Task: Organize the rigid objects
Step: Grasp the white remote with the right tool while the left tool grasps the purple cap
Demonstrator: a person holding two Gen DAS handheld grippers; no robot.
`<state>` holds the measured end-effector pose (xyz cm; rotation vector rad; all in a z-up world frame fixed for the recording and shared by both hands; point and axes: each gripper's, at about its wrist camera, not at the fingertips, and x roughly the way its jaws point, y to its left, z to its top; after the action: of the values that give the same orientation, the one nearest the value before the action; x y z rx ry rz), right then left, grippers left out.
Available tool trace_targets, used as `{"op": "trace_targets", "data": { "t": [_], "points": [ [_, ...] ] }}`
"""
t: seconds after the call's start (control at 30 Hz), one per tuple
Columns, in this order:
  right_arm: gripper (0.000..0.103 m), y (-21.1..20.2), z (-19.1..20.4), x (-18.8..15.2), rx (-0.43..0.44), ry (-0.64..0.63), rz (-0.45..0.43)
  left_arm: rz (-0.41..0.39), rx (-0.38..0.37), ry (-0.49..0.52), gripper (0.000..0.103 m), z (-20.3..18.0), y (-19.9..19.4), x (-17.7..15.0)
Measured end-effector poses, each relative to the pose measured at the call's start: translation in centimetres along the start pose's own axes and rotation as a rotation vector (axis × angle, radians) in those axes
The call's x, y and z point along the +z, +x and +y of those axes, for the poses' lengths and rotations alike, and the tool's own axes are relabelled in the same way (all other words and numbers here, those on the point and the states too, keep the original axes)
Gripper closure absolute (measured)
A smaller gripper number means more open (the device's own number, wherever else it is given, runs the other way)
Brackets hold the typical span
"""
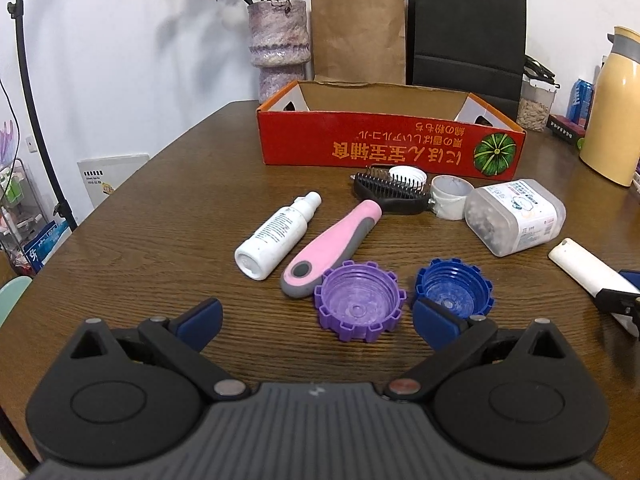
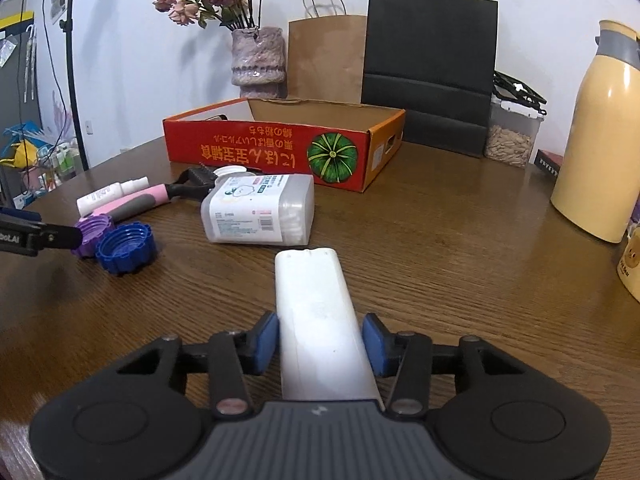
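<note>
Right gripper (image 2: 320, 344) clamps white remote (image 2: 316, 312), long axis pointing forward; left gripper (image 1: 316, 320) wide open.

Beyond the fingers, a vase of dried roses (image 2: 258, 58), brown paper bag (image 1: 358, 36), black bag (image 2: 430, 68) and yellow flask (image 2: 600, 132) line the wooden table (image 2: 460, 248)
</note>
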<state>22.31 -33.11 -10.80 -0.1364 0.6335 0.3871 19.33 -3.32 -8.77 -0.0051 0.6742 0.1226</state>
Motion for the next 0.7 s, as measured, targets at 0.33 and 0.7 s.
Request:
{"op": "trace_targets", "data": {
  "t": [0.33,0.7],
  "points": [
    [0.058,-1.4,1.2,0.0,-0.024,-0.009,-0.083,0.009,0.027,0.026,0.005,-0.9,1.8,0.0],
    [0.058,-1.6,2.2,0.1,-0.045,-0.009,-0.119,0.011,-0.059,0.009,0.038,-0.5,2.2,-0.2]
  ]
}}
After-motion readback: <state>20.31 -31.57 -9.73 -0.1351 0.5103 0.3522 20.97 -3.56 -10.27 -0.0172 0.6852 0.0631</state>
